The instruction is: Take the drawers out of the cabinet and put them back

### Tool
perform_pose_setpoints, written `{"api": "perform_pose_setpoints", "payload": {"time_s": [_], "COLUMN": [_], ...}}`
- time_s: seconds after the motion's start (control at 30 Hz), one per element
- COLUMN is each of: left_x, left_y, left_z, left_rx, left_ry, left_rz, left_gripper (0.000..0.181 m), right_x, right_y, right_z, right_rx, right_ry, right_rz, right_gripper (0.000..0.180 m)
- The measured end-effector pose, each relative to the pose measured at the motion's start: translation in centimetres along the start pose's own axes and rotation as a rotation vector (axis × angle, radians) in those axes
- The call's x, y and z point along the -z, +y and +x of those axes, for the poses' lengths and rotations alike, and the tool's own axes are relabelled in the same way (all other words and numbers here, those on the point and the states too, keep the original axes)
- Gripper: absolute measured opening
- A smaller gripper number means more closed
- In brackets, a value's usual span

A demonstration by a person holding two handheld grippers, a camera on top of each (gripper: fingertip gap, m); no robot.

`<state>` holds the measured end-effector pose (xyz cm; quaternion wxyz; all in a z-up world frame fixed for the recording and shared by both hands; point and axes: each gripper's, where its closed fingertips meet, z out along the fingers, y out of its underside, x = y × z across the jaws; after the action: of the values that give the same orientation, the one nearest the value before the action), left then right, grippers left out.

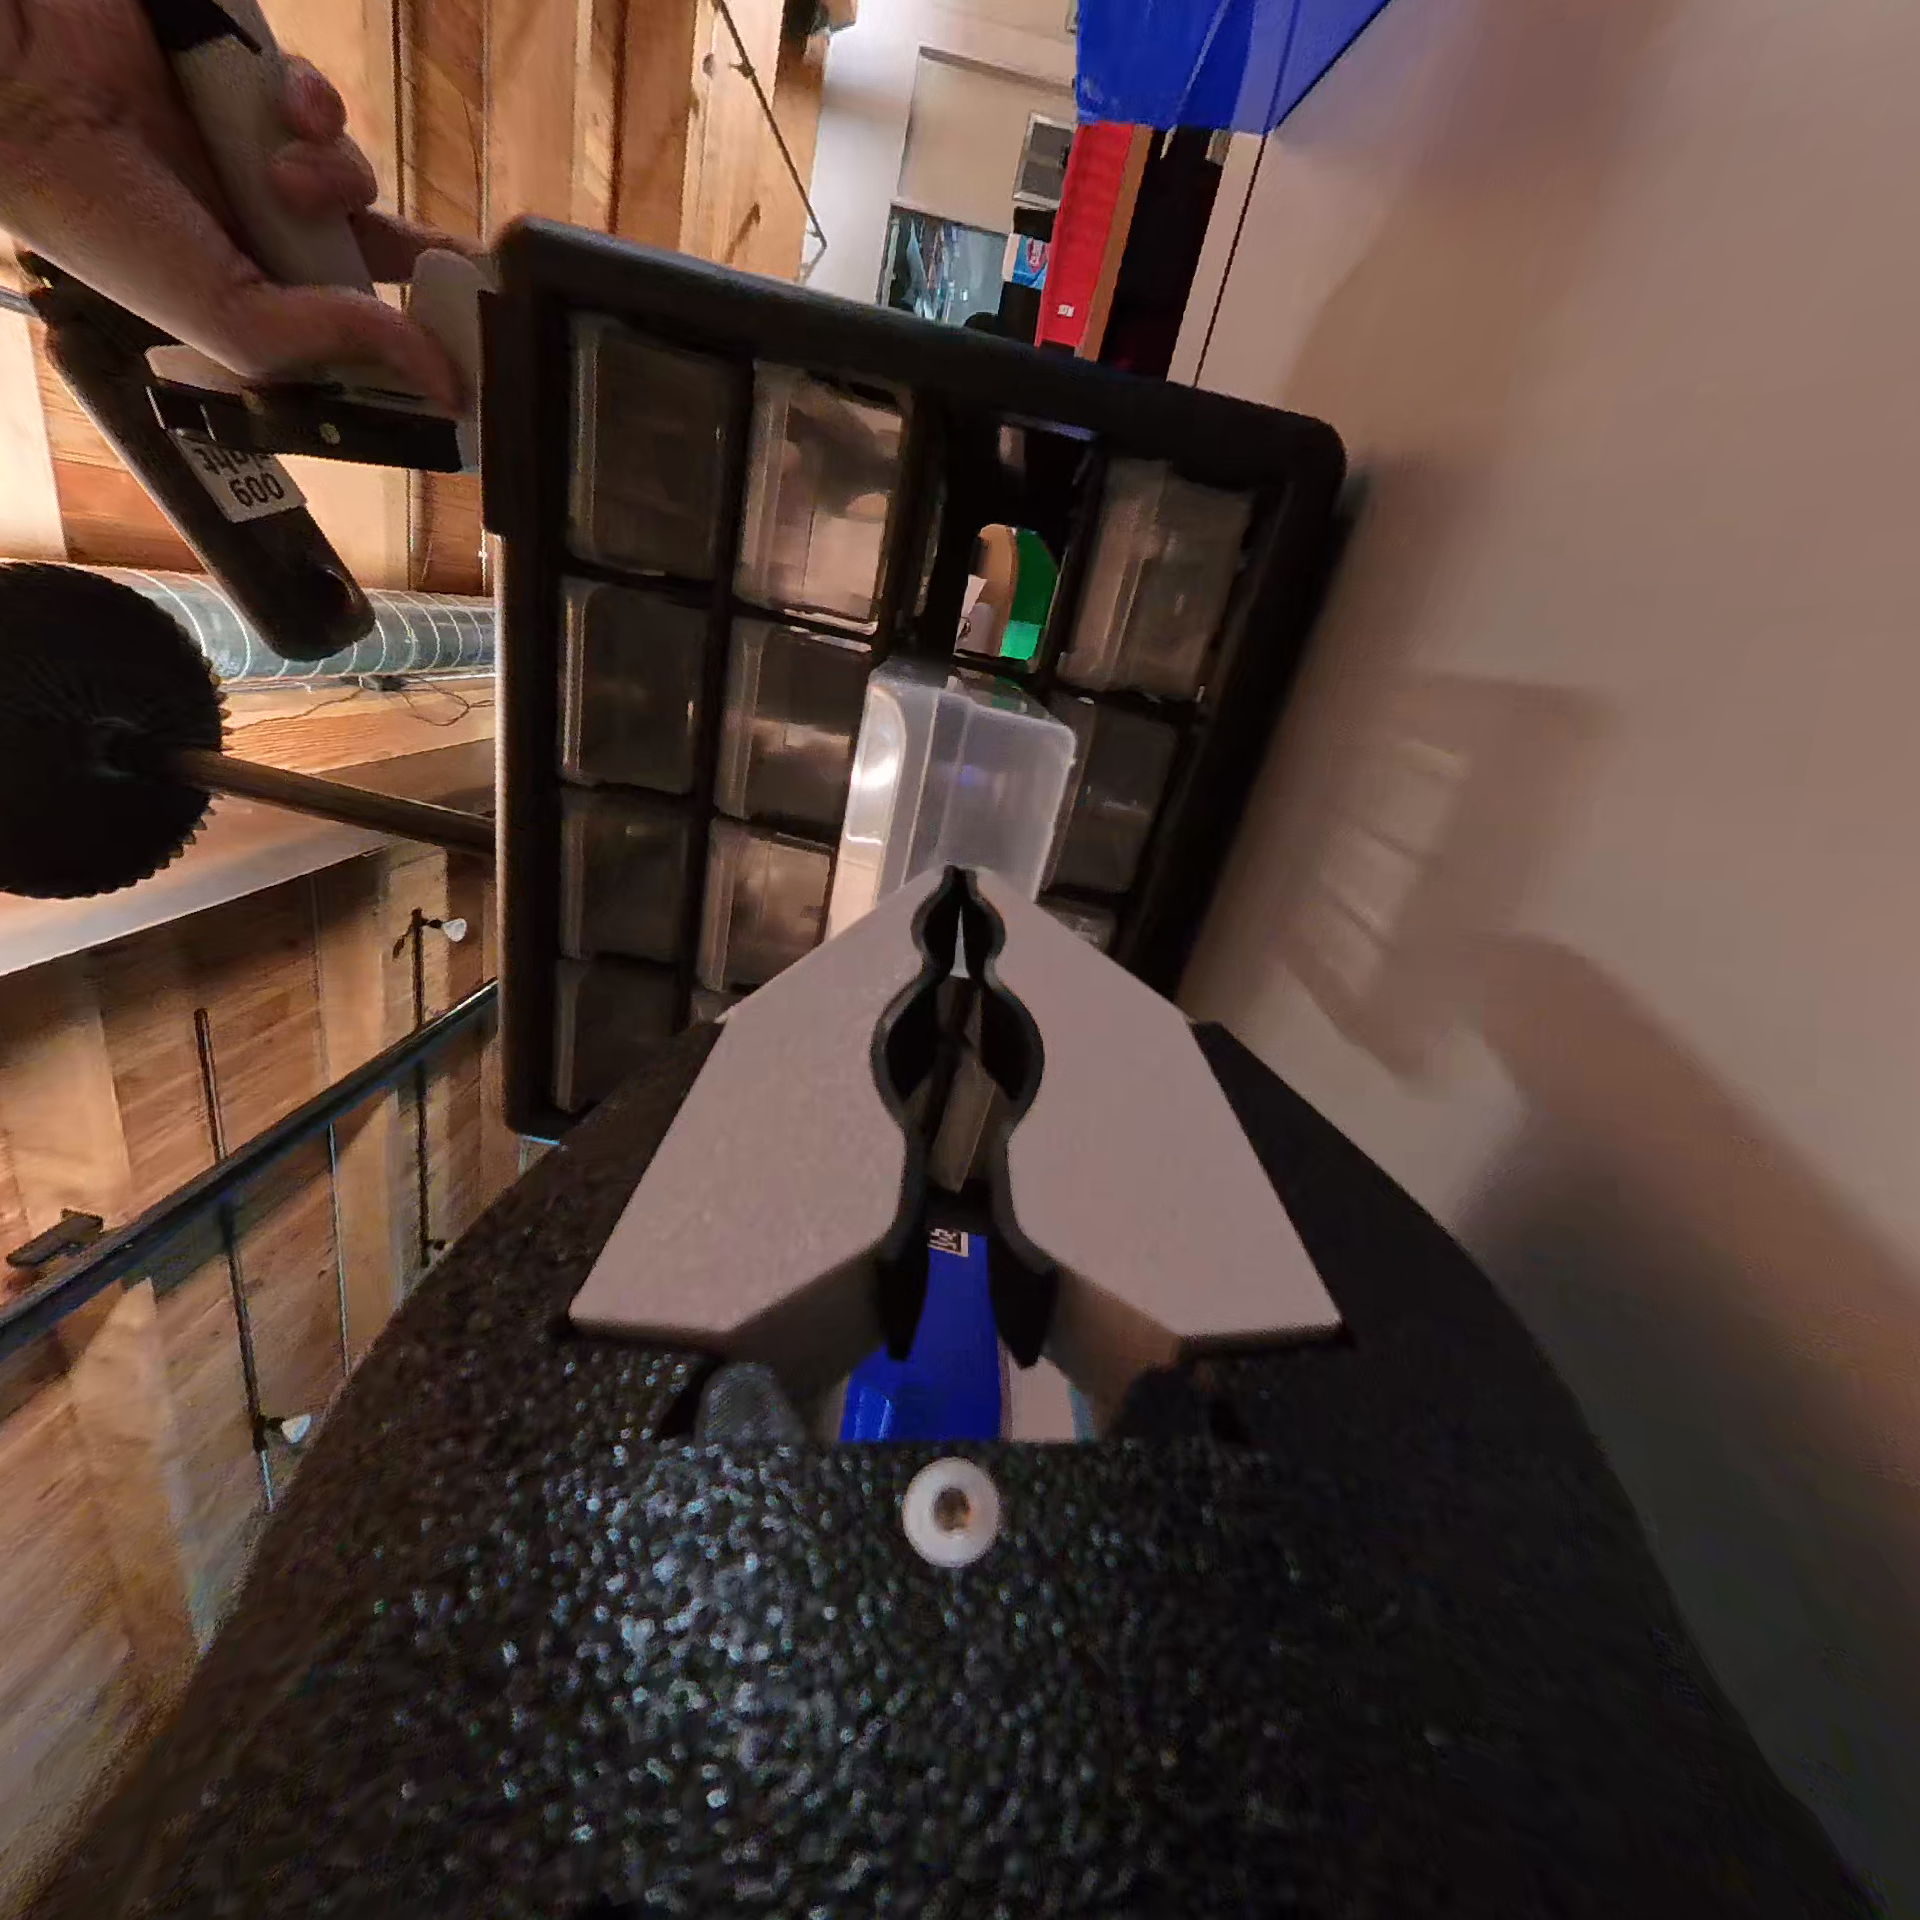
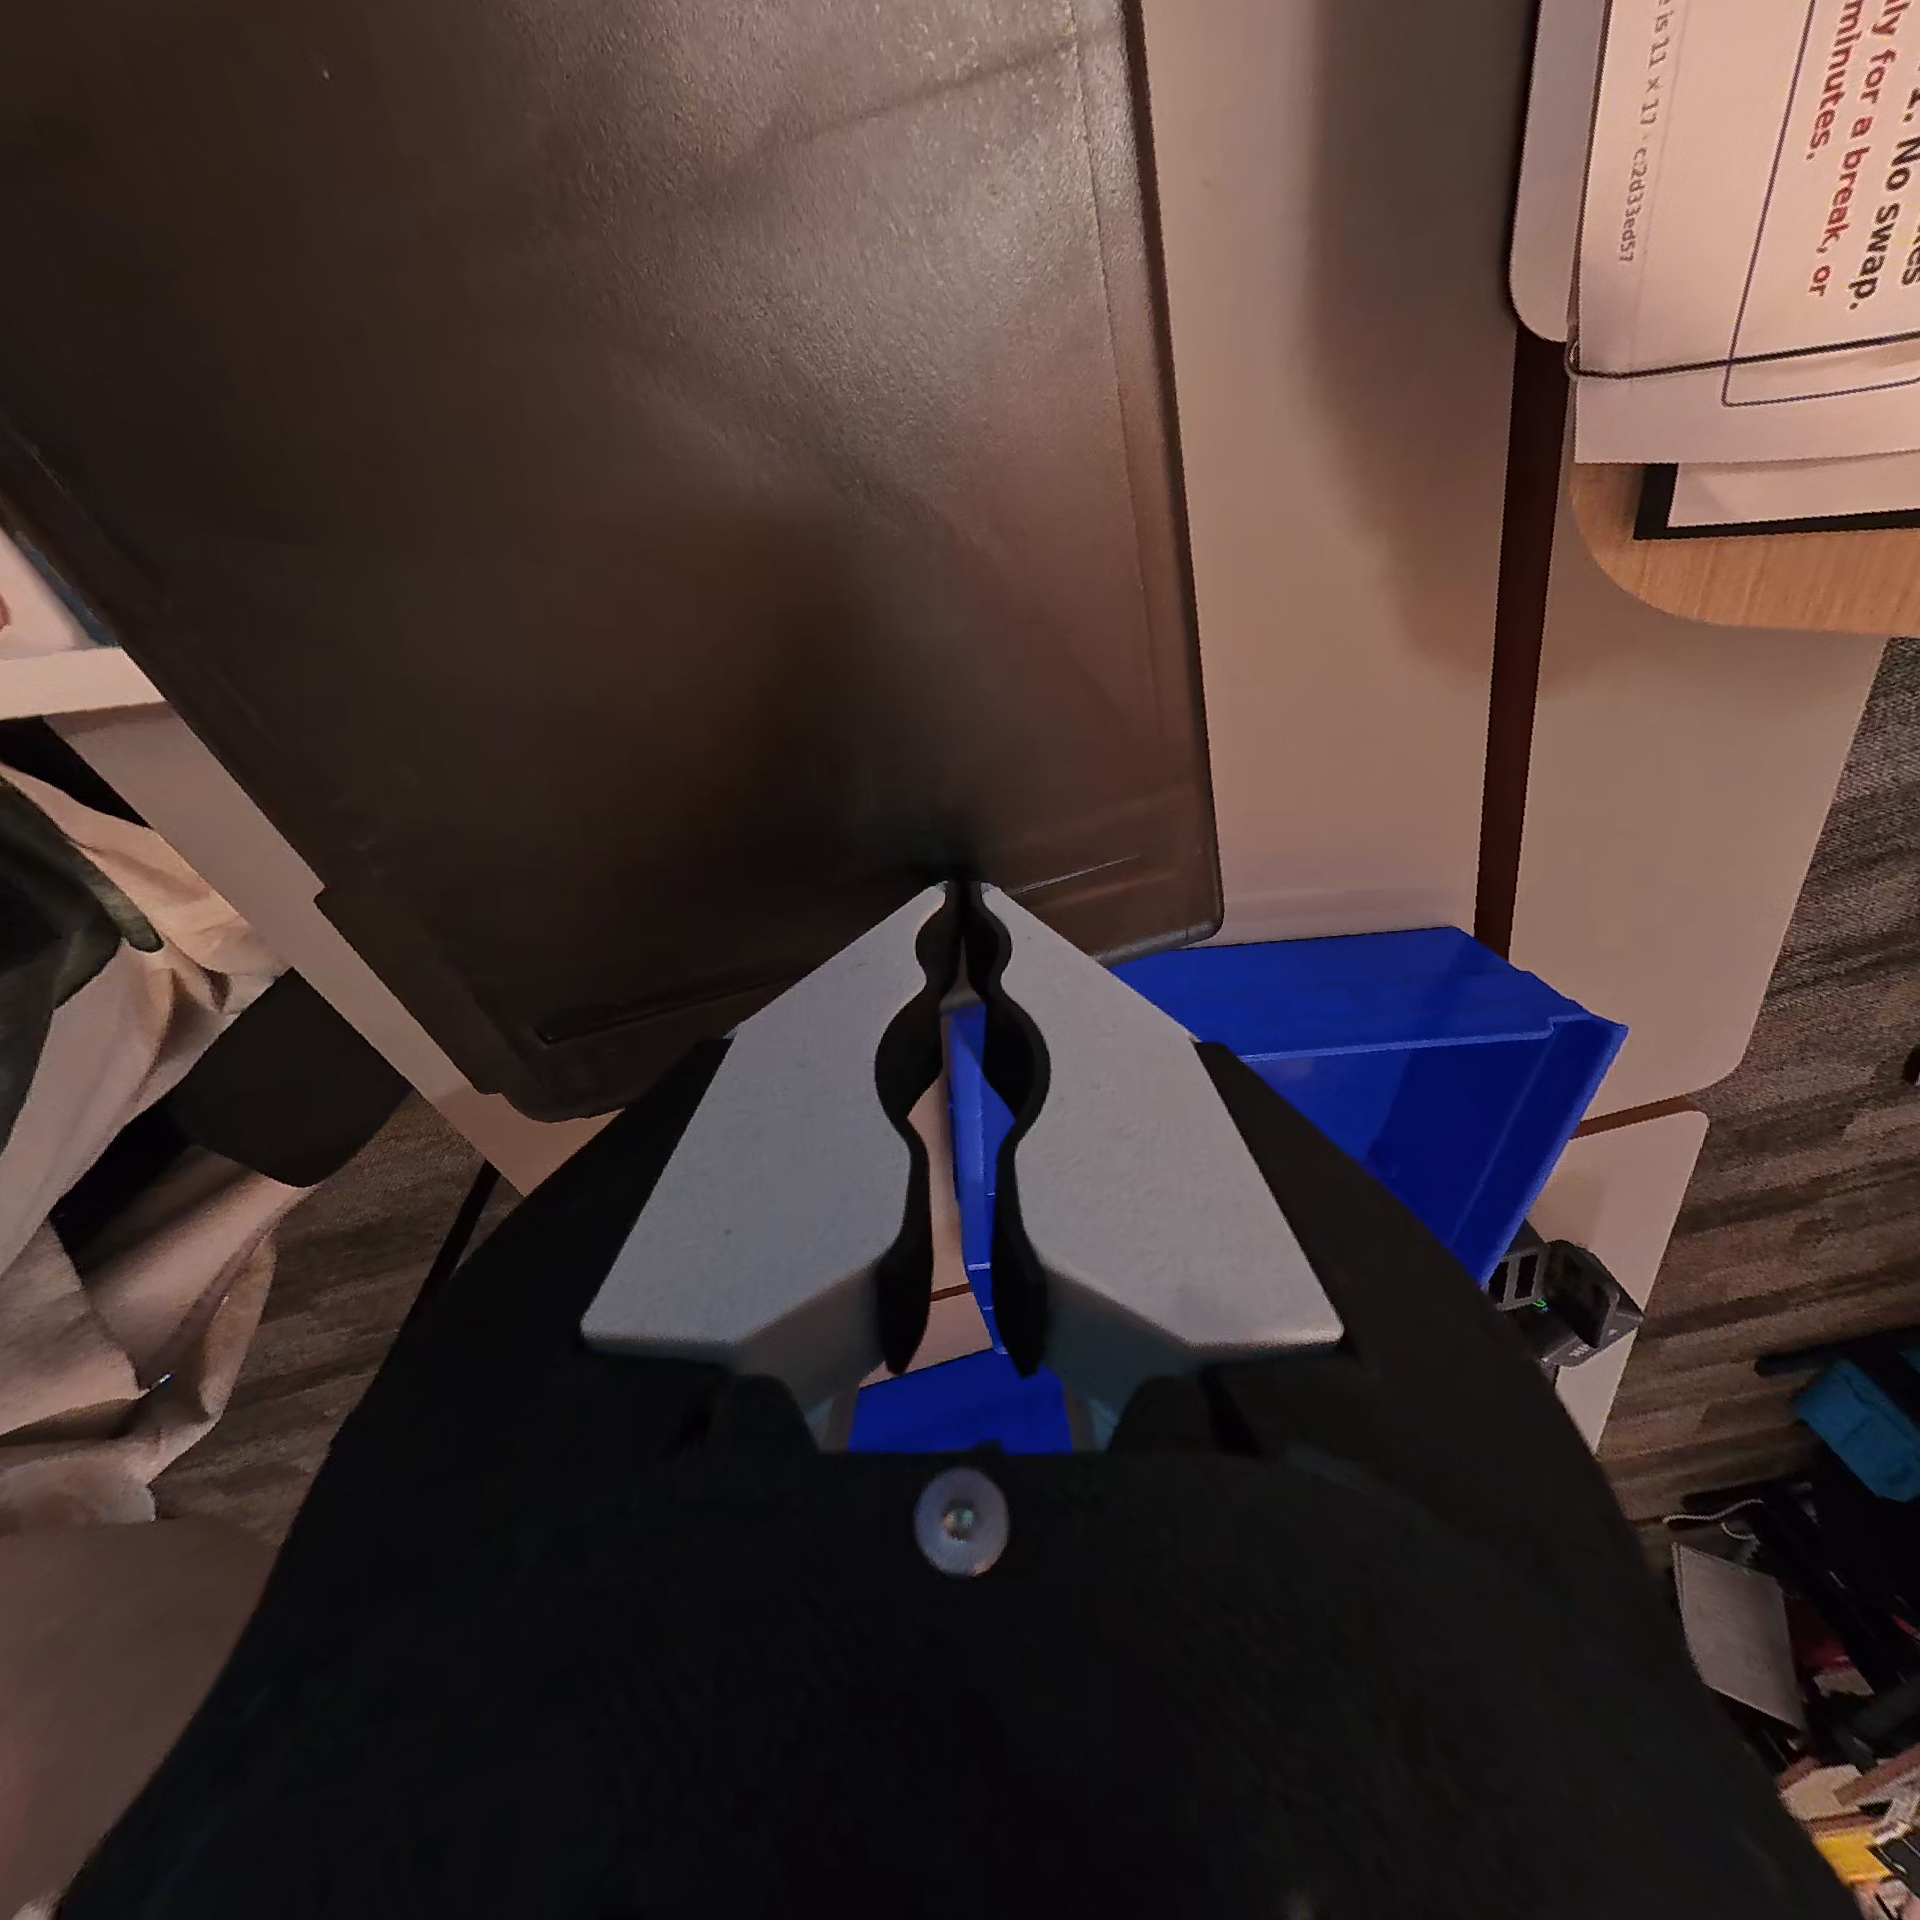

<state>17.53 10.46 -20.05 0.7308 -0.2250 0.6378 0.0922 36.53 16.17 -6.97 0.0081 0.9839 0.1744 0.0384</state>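
Note:
In the left wrist view a black cabinet (image 1: 914, 343) with rows of clear drawers stands on a white surface (image 1: 1610, 727). One slot (image 1: 1023, 582) is empty and I can see through it. A clear drawer (image 1: 961, 769) sticks out of the slot beside it. My left gripper (image 1: 961, 883) is shut on that drawer's front tab. My right gripper (image 1: 457, 353) is at the cabinet's outer side, held by a hand. In the right wrist view my right gripper (image 2: 961, 888) is shut and empty, its tips against the cabinet's flat black panel (image 2: 623, 468).
A blue bin (image 2: 1403, 1039) lies just beyond the cabinet's corner. Printed papers (image 2: 1745, 208) lie at the upper right. A black round ribbed object on a rod (image 1: 94, 727) sits beside the cabinet. Clutter (image 2: 1818, 1558) lies on the carpet.

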Motion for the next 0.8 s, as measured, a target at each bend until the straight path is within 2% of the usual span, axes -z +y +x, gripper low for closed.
{"api": "perform_pose_setpoints", "payload": {"time_s": [0.23, 0.8], "left_x": [-2.4, -9.9], "left_y": [0.4, 1.8], "left_z": [-0.8, -0.2], "left_rx": [0.016, 0.043], "left_ry": [-0.027, 0.055], "left_rz": [-0.022, -0.088], "left_gripper": [0.0, 0.0], "right_x": [0.0, 0.0], "right_y": [0.0, 0.0], "right_z": [0.0, 0.0], "right_rx": [-0.003, -0.012], "right_ry": [0.004, 0.015], "right_rz": [-0.016, -0.06], "right_gripper": [0.0, 0.0]}}
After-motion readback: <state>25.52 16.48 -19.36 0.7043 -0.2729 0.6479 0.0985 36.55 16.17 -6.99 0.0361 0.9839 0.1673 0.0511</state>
